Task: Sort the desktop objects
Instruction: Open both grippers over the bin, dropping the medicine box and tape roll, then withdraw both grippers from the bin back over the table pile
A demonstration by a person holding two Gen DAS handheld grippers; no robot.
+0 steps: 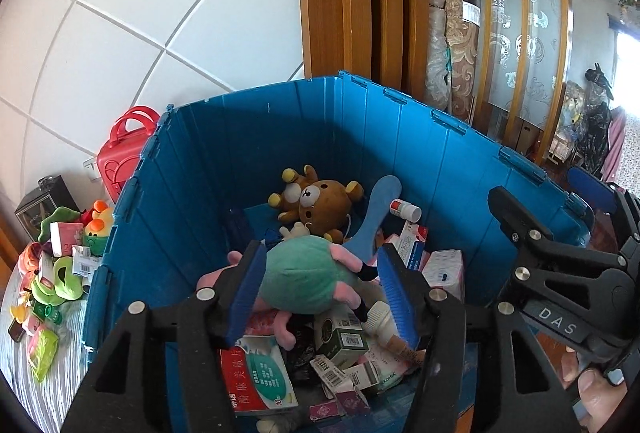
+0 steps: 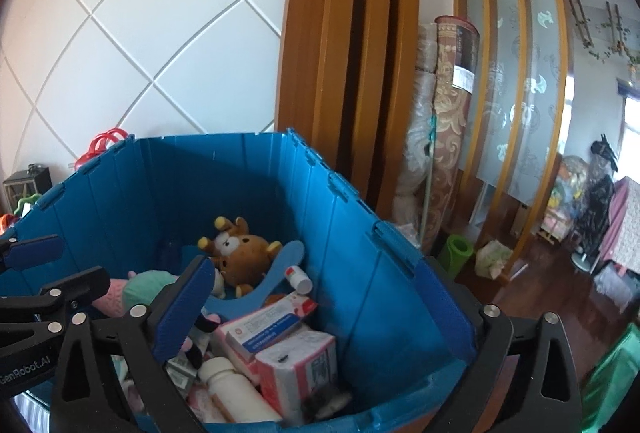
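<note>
- Two grippers hang over one big blue crate, which fills most of both views and already holds the sorted things; its tall ribbed walls are the main edge to mind.
- Left of the crate, well apart from it on a pale striped cloth, lies the heap not yet sorted: green and orange soft toys, small packets, and a red case by the wall.
- Inside, a green and pink plush toy lies on top of the pile between the fingers of the left gripper; the pads stand apart on either side of it and do not seem to press, so I judge it released (a drop-off, most likely).
- To do this well, lift the left gripper straight up before turning toward the heap, so a finger does not hook the toy's pink limbs.
- Behind it sit a brown teddy bear and a blue paddle-shaped thing, clear of both tools.
- Spread wide with nothing between its fingers, the right gripper straddles the near right wall of the crate, above a pink and white box and a white bottle.
- Open room lies upward and leftward; the right finger is outside the wall, so raise it first.
</note>
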